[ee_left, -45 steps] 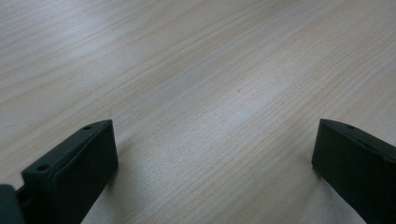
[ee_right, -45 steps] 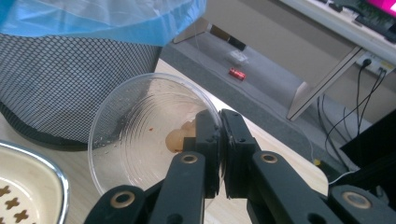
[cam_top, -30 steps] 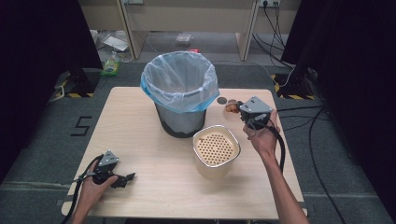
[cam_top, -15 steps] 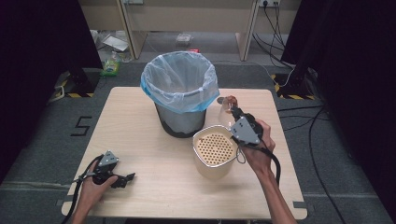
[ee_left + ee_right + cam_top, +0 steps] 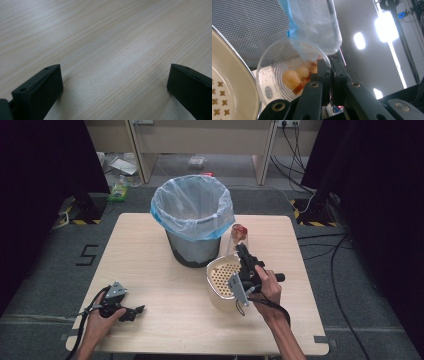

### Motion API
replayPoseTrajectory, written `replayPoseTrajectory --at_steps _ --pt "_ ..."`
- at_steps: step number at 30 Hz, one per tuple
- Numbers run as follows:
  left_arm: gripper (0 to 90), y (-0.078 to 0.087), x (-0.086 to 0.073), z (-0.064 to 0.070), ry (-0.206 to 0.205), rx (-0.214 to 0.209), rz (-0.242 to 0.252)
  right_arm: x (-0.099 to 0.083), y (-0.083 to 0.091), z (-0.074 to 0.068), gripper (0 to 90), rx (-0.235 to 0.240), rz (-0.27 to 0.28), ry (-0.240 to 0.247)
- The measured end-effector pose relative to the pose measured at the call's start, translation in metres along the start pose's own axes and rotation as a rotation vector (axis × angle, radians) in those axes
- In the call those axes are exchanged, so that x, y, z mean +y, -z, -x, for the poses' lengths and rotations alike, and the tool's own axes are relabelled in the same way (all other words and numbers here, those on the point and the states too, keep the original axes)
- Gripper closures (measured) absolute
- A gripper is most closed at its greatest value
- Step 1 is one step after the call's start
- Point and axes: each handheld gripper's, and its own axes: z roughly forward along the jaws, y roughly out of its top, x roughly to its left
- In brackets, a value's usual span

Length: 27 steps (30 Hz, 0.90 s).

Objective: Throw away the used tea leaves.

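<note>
My right gripper (image 5: 242,251) is shut on the rim of a clear plastic cup (image 5: 238,236) and holds it tilted on its side above the far edge of a cream perforated basket (image 5: 221,279). In the right gripper view the cup (image 5: 287,72) holds pale round fruit pieces with reddish bits, and the gripper (image 5: 330,66) pinches its rim beside the basket (image 5: 229,85). Near the table's front left corner, my left gripper (image 5: 135,311) rests on the wood. Its own view shows this gripper (image 5: 115,87) open with only bare table between the jaws.
A grey mesh bin (image 5: 192,220) lined with a clear and blue bag stands mid-table, just behind the basket; its bag (image 5: 312,20) hangs close above the cup. The wooden table (image 5: 150,270) has bare room left and front. Cables run across the floor at the right.
My right gripper has carried the cup from the right of the bin forward and left to the basket, tipping it onto its side. The left gripper has stayed put.
</note>
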Motion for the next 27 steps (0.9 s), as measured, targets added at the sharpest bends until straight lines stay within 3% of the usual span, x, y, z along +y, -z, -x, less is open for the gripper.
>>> replayPoseTrajectory --at_steps 2,3,5,8,11,15,18,22,23,24,27 --pt "0.0 0.0 0.0 0.0 0.0 0.0 0.0 0.0011 0.0022 -0.0026 87.7 -0.025 0.015 0.021" --pt "0.0 0.0 0.0 0.0 0.001 0.0 0.001 0.0004 0.0033 -0.0051 87.7 -0.038 0.021 0.056" --pt "0.0 0.0001 0.0 0.0 0.0 0.0 -0.001 -0.0007 0.0053 -0.0081 87.8 -0.052 0.028 0.049" --pt "0.0 0.0001 0.0 0.0 -0.001 0.0 -0.001 -0.0027 0.0032 -0.0099 87.8 -0.027 0.006 0.037" --pt "0.0 0.0 0.0 0.0 -0.001 0.0 0.0 -0.0021 0.0049 -0.0085 87.8 -0.062 0.015 0.053" --pt "0.0 0.0 0.0 0.0 0.0 0.0 0.0 -0.0004 0.0062 -0.0091 87.8 -0.07 0.03 0.048" --pt "0.0 0.0 0.0 0.0001 0.0 0.0 0.0 0.0002 0.0044 -0.0085 87.8 -0.069 0.025 0.061" --pt "0.0 0.0 0.0 0.0 0.0 0.0 0.0 0.0059 0.0096 -0.0038 87.8 -0.106 0.052 0.075" --pt "0.0 0.0 0.0 0.0 0.0 0.0 0.0 0.0059 0.0096 -0.0038 87.8 -0.106 0.052 0.075" --pt "0.0 0.0 0.0 0.0001 0.001 0.0 0.001 0.0021 0.0062 -0.0047 87.8 -0.088 0.017 0.07" --pt "0.0 0.0 0.0 0.0001 0.001 0.0 0.001 0.0022 0.0078 -0.0057 87.8 -0.102 0.035 0.097"
